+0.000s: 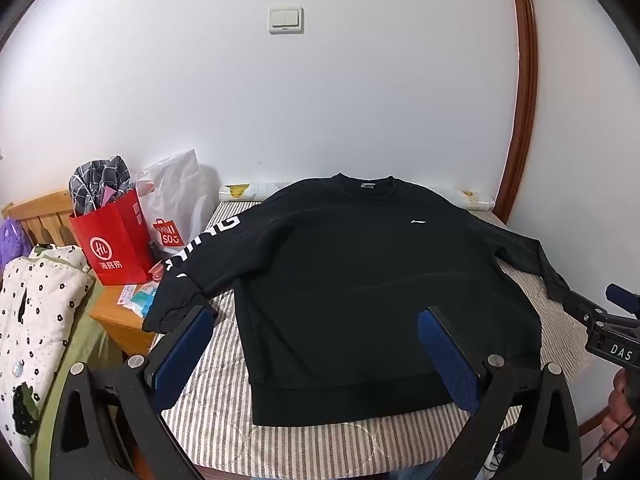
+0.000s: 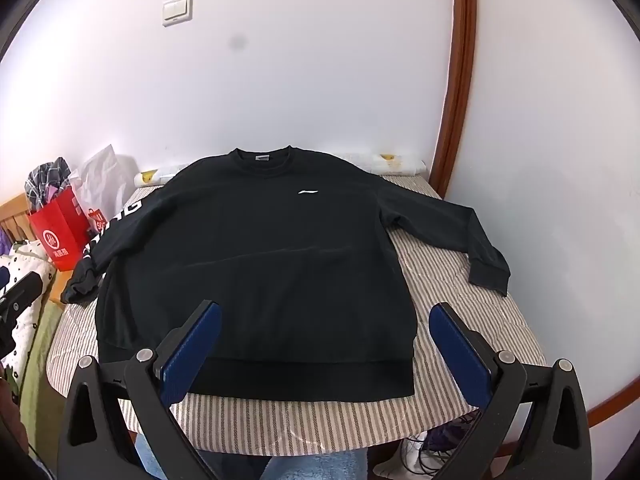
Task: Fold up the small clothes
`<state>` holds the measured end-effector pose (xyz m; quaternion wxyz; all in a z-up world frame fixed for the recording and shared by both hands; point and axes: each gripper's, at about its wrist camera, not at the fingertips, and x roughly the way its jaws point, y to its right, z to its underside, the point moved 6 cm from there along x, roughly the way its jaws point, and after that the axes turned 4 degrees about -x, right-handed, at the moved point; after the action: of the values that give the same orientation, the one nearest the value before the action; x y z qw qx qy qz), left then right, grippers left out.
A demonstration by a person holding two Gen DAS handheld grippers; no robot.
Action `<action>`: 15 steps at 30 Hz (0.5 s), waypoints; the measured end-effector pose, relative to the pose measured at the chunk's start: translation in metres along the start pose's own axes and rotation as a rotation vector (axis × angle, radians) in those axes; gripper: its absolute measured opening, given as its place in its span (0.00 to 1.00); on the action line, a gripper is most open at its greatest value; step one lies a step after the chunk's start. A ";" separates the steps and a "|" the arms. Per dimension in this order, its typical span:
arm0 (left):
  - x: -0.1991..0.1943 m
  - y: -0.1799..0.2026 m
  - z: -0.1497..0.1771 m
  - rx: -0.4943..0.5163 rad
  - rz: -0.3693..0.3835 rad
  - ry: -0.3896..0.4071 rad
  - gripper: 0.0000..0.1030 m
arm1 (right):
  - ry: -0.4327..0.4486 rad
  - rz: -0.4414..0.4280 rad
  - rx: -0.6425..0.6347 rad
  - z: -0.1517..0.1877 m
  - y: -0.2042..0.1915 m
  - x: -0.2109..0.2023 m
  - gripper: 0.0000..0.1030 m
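On striped quilted cover (image 1: 224, 432): flat black sweatshirt (image 1: 360, 280); both hand-held grippers (image 1: 316, 344) (image 2: 326, 340) wide open, empty.

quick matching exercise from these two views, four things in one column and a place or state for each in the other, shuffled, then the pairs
Things:
1. black sweatshirt
2. red bag
3. light switch
4. left gripper

Places or states:
A. on the white wall
B. spread flat on the striped table cover
C. open, holding nothing
D. standing left of the table, plaid cloth poking out

Pairs: 1-B, 2-D, 3-A, 4-C
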<state>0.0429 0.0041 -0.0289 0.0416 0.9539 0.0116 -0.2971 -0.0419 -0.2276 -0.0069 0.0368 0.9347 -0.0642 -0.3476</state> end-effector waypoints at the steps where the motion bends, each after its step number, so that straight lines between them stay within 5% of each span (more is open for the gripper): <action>1: 0.000 0.000 0.000 0.000 0.000 0.001 1.00 | 0.001 0.002 -0.001 0.000 0.000 -0.001 0.99; 15: -0.004 0.007 -0.009 0.015 0.004 -0.004 1.00 | 0.008 0.008 0.016 -0.003 0.003 -0.006 0.99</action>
<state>0.0455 -0.0025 -0.0187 0.0352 0.9535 0.0072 -0.2992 -0.0446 -0.2294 -0.0008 0.0311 0.9361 -0.0703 -0.3433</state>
